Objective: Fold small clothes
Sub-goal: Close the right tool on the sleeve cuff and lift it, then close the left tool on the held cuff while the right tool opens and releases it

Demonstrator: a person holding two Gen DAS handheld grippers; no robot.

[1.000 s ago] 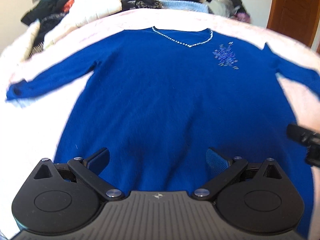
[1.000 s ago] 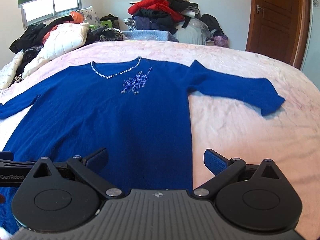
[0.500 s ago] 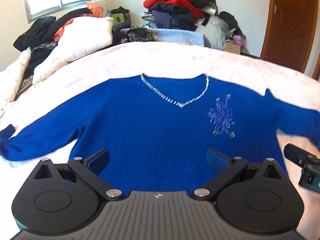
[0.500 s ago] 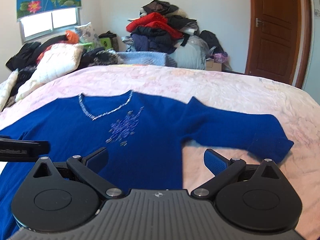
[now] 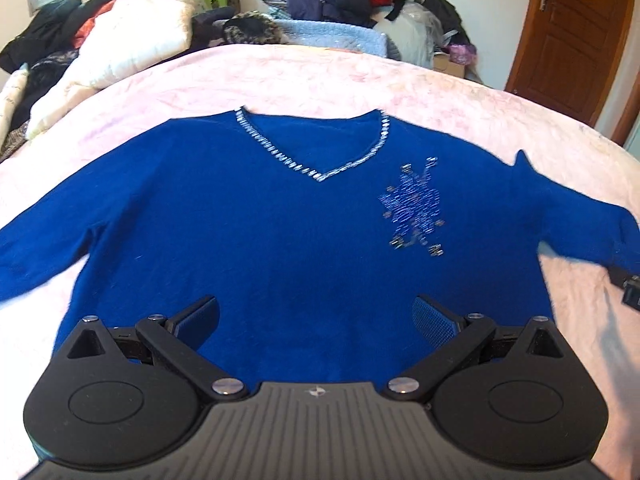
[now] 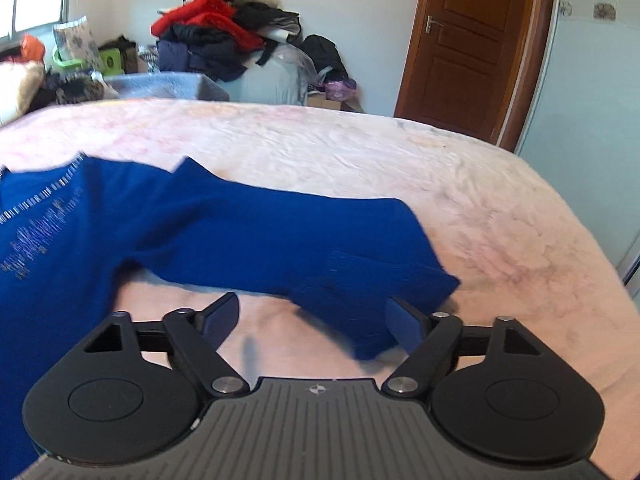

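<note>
Right gripper [image 6: 312, 322] at sleeve cuff [image 6: 372, 292], jaws just closing yet not pinching; cuff edge between them. Left gripper [image 5: 316, 316] spread, empty, over sweater [image 5: 280, 240], which lies flat, front up, on pink bed [image 5: 320, 80]. Knit looks soft, light, limp, clingy; I judge cuff best hold, avoiding beaded motif [image 5: 414, 208].

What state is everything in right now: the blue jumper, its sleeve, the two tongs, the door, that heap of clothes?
Blue jumper: spread flat, front up, unfolded.
Sleeve: stretched sideways on the bed, its cuff between the right tongs' fingers.
Right tongs: open, just been closing, not yet pinching the cuff.
Left tongs: open, empty, over the jumper's body.
Door: shut.
Clothes heap: piled, unfolded.
</note>
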